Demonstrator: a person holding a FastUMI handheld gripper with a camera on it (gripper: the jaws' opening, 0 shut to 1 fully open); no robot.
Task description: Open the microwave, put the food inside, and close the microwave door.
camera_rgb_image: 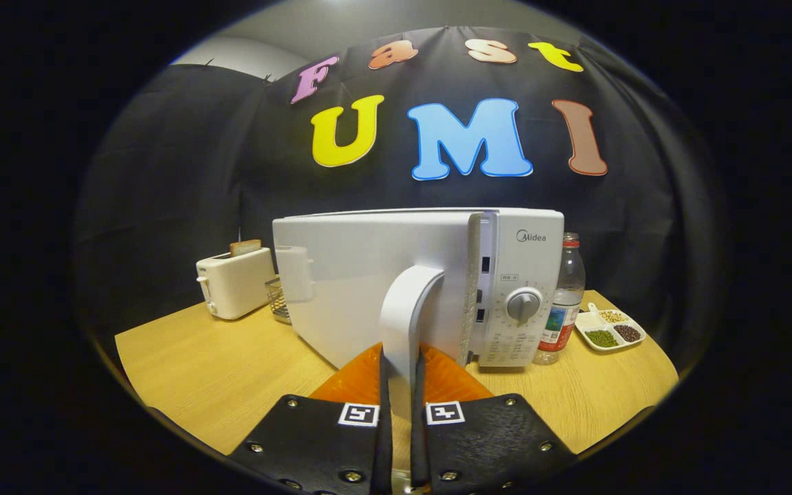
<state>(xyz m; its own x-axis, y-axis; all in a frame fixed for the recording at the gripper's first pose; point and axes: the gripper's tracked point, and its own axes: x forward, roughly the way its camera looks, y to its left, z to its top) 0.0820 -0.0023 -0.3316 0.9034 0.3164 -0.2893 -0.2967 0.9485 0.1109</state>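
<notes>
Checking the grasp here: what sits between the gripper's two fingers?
In the gripper view, the microwave's door handle sits between the fingers of the gripper, which look closed on it. The door is swung partly open.

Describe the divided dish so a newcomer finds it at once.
Start at the white microwave whose handle the gripper is shut on. Past its control panel stands a clear plastic bottle; beyond that lies the white divided dish, alone in holding three little heaps of grains.

"midea" on microwave [518, 289] front
</notes>
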